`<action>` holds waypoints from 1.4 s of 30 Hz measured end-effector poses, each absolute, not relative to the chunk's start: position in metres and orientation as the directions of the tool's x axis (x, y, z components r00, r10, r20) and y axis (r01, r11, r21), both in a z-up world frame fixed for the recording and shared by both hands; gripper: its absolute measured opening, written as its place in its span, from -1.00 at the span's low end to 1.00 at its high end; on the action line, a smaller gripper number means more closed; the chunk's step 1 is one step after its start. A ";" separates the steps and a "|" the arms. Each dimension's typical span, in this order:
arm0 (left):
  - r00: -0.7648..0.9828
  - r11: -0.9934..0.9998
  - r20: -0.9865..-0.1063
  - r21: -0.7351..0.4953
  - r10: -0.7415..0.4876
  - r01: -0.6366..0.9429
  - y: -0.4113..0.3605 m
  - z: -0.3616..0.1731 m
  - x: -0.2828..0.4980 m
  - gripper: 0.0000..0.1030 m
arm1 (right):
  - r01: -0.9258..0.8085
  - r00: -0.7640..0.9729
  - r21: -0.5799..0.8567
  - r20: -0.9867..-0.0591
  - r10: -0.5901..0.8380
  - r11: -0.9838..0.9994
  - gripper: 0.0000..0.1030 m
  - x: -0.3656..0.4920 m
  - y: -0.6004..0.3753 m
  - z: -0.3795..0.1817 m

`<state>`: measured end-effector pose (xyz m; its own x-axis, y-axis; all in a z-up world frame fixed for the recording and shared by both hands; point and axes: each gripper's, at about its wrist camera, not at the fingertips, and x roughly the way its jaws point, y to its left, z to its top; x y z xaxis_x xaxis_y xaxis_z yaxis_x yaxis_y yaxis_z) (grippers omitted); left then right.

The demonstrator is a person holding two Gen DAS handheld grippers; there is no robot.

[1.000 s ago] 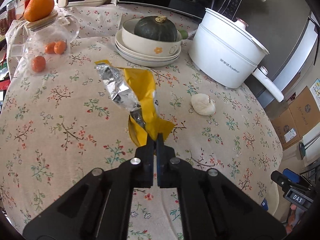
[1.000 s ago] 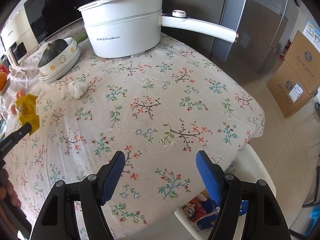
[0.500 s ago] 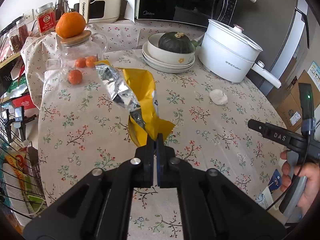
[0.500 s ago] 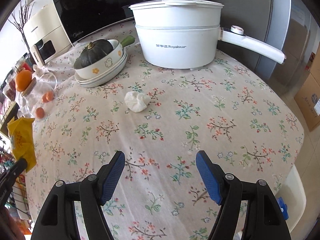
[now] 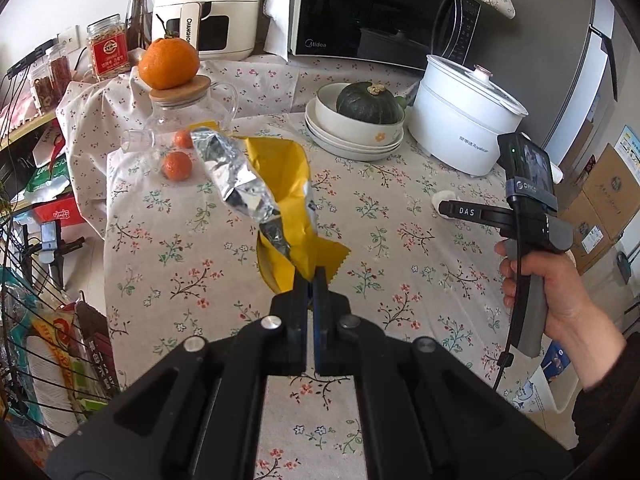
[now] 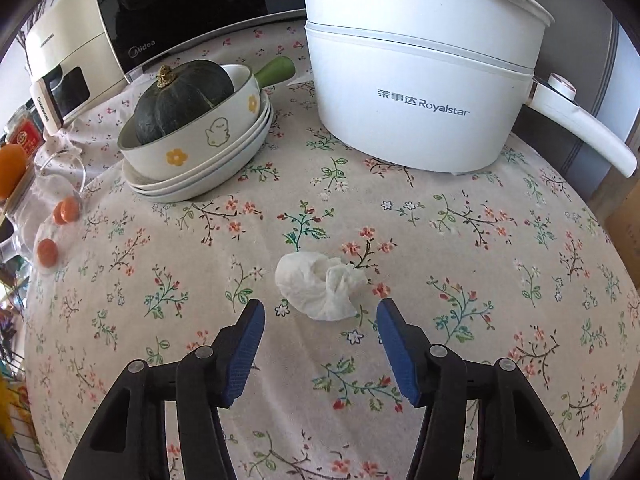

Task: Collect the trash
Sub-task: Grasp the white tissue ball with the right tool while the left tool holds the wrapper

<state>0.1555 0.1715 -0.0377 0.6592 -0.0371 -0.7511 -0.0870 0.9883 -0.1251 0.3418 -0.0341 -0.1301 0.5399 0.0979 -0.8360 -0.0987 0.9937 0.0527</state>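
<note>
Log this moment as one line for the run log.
left gripper: shut on yellow foil wrapper | right gripper: open, facing crumpled tissue | tissue: on table

On the table (image 6: pixel 460 240), the tissue wad (image 6: pixel 320 286) lies just ahead of the right gripper (image 6: pixel 320 316), between its spread fingers' line. At eleven o'clock from the wad sits the squash (image 6: pixel 180 100), in a bowl (image 6: pixel 192 148) (on stacked plates (image 6: pixel 224 178)); at one o'clock, the cooker (image 6: pixel 420 92). The wrapper (image 5: pixel 276 204) hangs above the cloth, pinched by the left gripper (image 5: pixel 311 280).
</note>
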 end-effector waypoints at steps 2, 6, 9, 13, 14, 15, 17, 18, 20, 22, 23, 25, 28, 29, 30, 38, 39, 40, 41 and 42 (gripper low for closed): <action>0.659 0.987 -0.751 -0.129 -0.037 -0.091 0.172 -0.038 0.157 -0.96 | -0.093 0.535 0.048 -0.840 0.090 0.995 -0.04 0.345 -0.033 -0.135; 0.656 0.986 -0.754 -0.135 -0.037 -0.099 0.173 -0.040 0.159 -0.96 | -0.113 0.525 0.056 -0.844 0.107 0.992 -0.48 0.347 -0.033 -0.141; 0.654 0.985 -0.755 -0.144 -0.048 -0.094 0.170 -0.041 0.160 -0.96 | -0.119 0.519 0.033 -0.850 0.091 0.992 -0.75 0.343 -0.032 -0.140; 0.648 0.984 -0.759 -0.150 -0.055 -0.093 0.163 -0.044 0.161 -0.96 | -0.127 0.514 0.023 -0.854 0.086 0.992 -0.78 0.330 -0.039 -0.128; 0.646 0.984 -0.761 -0.156 -0.063 -0.089 0.161 -0.044 0.161 -0.96 | -0.136 0.519 0.017 -0.851 0.086 0.991 -0.78 0.325 -0.041 -0.123; 0.645 0.984 -0.761 -0.154 -0.064 -0.084 0.158 -0.044 0.161 -0.96 | -0.144 0.524 0.007 -0.848 0.082 0.990 -0.78 0.319 -0.044 -0.118; 0.651 0.987 -0.757 -0.142 -0.062 -0.071 0.152 -0.042 0.159 -0.96 | -0.159 0.530 -0.016 -0.845 0.072 0.987 -0.78 0.306 -0.052 -0.108; 0.654 0.988 -0.754 -0.140 -0.063 -0.066 0.150 -0.040 0.158 -0.96 | -0.167 0.532 -0.026 -0.844 0.067 0.986 -0.78 0.299 -0.056 -0.103; 0.659 0.988 -0.749 -0.145 -0.071 -0.058 0.146 -0.037 0.155 -0.96 | -0.176 0.536 -0.046 -0.843 0.056 0.983 -0.78 0.285 -0.064 -0.093; 0.664 0.987 -0.743 -0.154 -0.083 -0.049 0.142 -0.034 0.153 -0.96 | -0.178 0.539 -0.051 -0.840 0.054 0.983 -0.78 0.271 -0.076 -0.084; 0.666 0.987 -0.740 -0.158 -0.089 -0.043 0.139 -0.032 0.151 -0.96 | -0.179 0.540 -0.046 -0.840 0.059 0.983 -0.78 0.262 -0.082 -0.080; 0.671 0.987 -0.735 -0.157 -0.097 -0.029 0.132 -0.029 0.148 -0.96 | -0.179 0.547 -0.054 -0.836 0.054 0.982 -0.78 0.245 -0.094 -0.072; 0.673 0.988 -0.731 -0.156 -0.114 -0.002 0.119 -0.026 0.141 -0.96 | -0.180 0.551 -0.057 -0.833 0.053 0.982 -0.78 0.219 -0.112 -0.062; 0.672 0.987 -0.729 -0.163 -0.126 0.008 0.114 -0.025 0.139 -0.96 | -0.178 0.552 -0.056 -0.832 0.052 0.982 -0.78 0.211 -0.118 -0.059; 0.671 0.985 -0.728 -0.171 -0.139 0.019 0.109 -0.024 0.136 -0.96 | -0.175 0.553 -0.053 -0.832 0.053 0.983 -0.78 0.204 -0.124 -0.056; 0.668 0.973 -0.708 -0.194 -0.230 0.129 0.053 -0.015 0.112 -0.96 | -0.127 0.551 -0.004 -0.832 0.067 0.992 -0.78 0.151 -0.176 -0.039; 0.663 0.970 -0.708 -0.193 -0.241 0.146 0.044 -0.015 0.109 -0.96 | -0.122 0.551 0.007 -0.831 0.073 0.992 -0.77 0.147 -0.182 -0.036; 0.658 0.968 -0.709 -0.191 -0.252 0.164 0.035 -0.015 0.107 -0.96 | -0.119 0.555 0.011 -0.828 0.076 0.993 -0.77 0.142 -0.187 -0.033; 0.653 0.965 -0.711 -0.187 -0.262 0.183 0.026 -0.016 0.105 -0.96 | -0.117 0.560 0.015 -0.824 0.079 0.993 -0.77 0.136 -0.194 -0.031; 0.648 0.962 -0.712 -0.182 -0.271 0.202 0.017 -0.016 0.103 -0.96 | -0.113 0.565 0.021 -0.821 0.082 0.993 -0.77 0.131 -0.201 -0.029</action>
